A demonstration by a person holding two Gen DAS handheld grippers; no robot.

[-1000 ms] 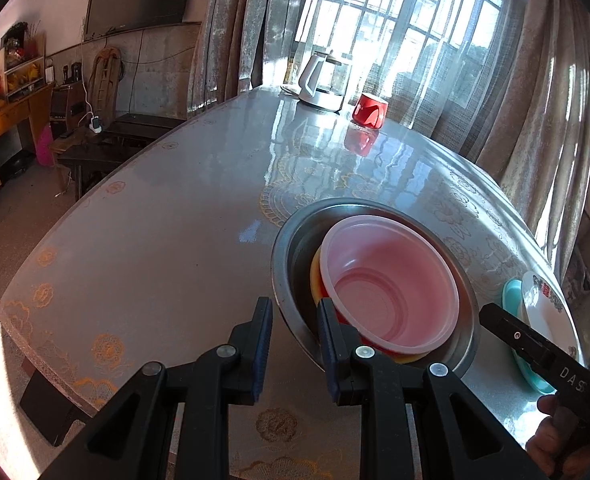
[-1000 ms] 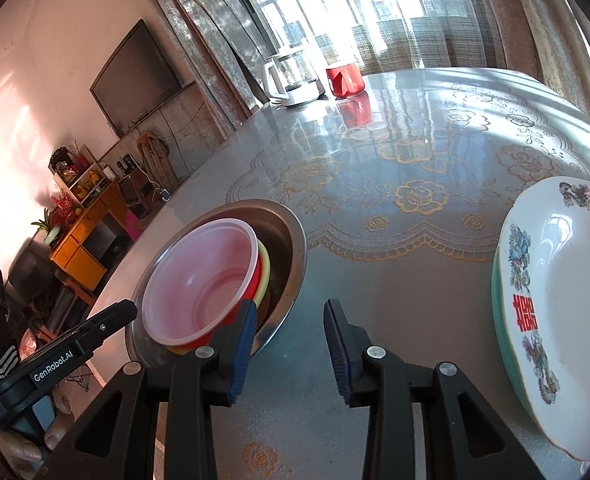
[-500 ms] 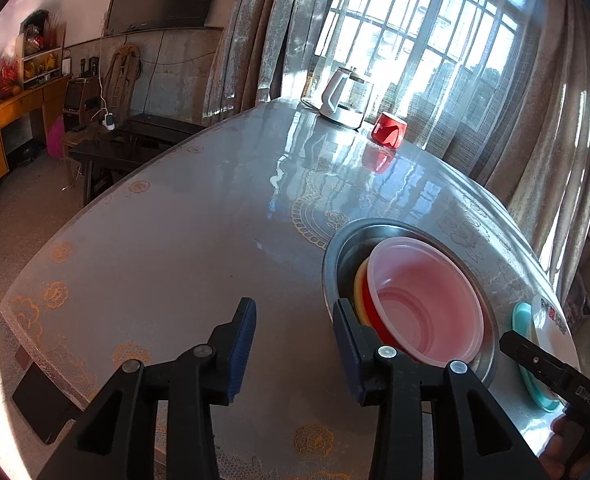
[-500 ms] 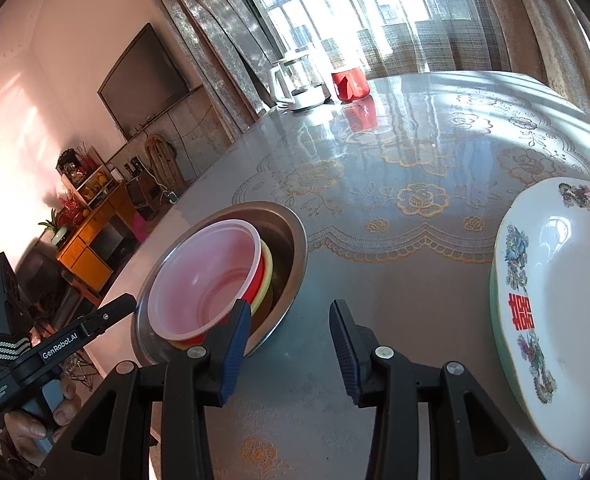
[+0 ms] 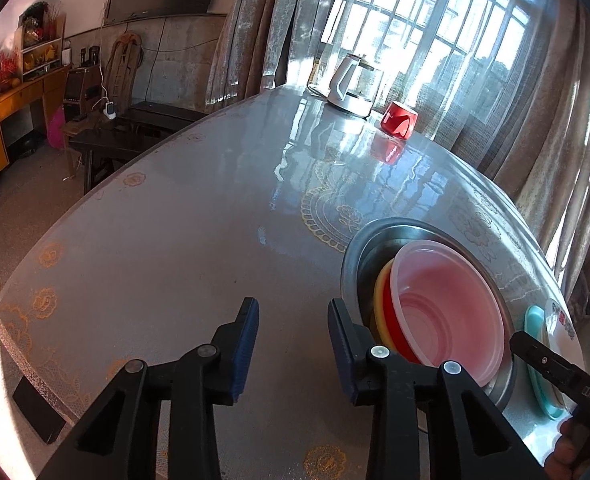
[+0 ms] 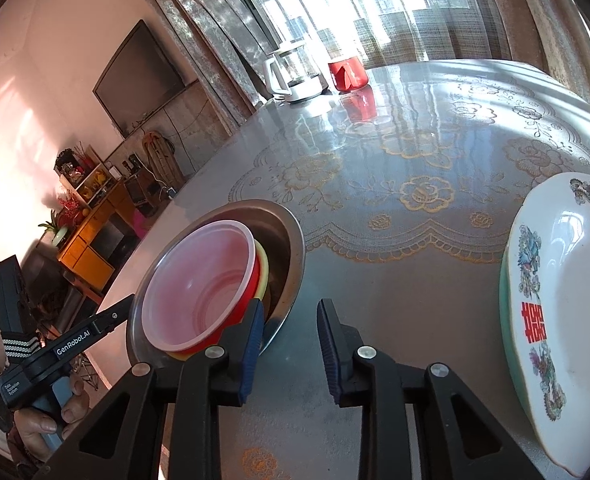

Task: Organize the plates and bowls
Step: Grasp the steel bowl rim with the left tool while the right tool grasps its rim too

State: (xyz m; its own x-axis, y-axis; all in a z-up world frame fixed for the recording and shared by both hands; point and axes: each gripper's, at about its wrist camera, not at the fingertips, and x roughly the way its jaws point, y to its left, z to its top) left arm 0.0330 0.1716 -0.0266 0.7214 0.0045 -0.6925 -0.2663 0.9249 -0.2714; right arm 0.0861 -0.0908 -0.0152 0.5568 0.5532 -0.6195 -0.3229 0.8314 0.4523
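With the bowls nested (translucent pink bowl (image 5: 447,312) topmost) in the steel basin (image 6: 291,240) and the white plate (image 6: 567,320) stacked on a teal one, both our empty grippers, left gripper (image 5: 293,332) and right gripper (image 6: 289,332), are closing on nothing, so we should withdraw clear.

- White patterned plate (image 6: 567,312): right side cut off by the picture's edge in the right wrist view; only a sliver (image 5: 560,319) shows in the left wrist view.
- Teal plate (image 6: 505,308) beneath it: only a thin rim visible.
- Red bowl (image 6: 215,334) and yellow bowl (image 6: 263,270): mostly hidden by the translucent pink bowl (image 6: 199,280) nested on top; only edges show.
- Steel basin (image 5: 355,256): floor concealed by the bowls.
- Shelf ornaments (image 6: 75,172): too small to identify.
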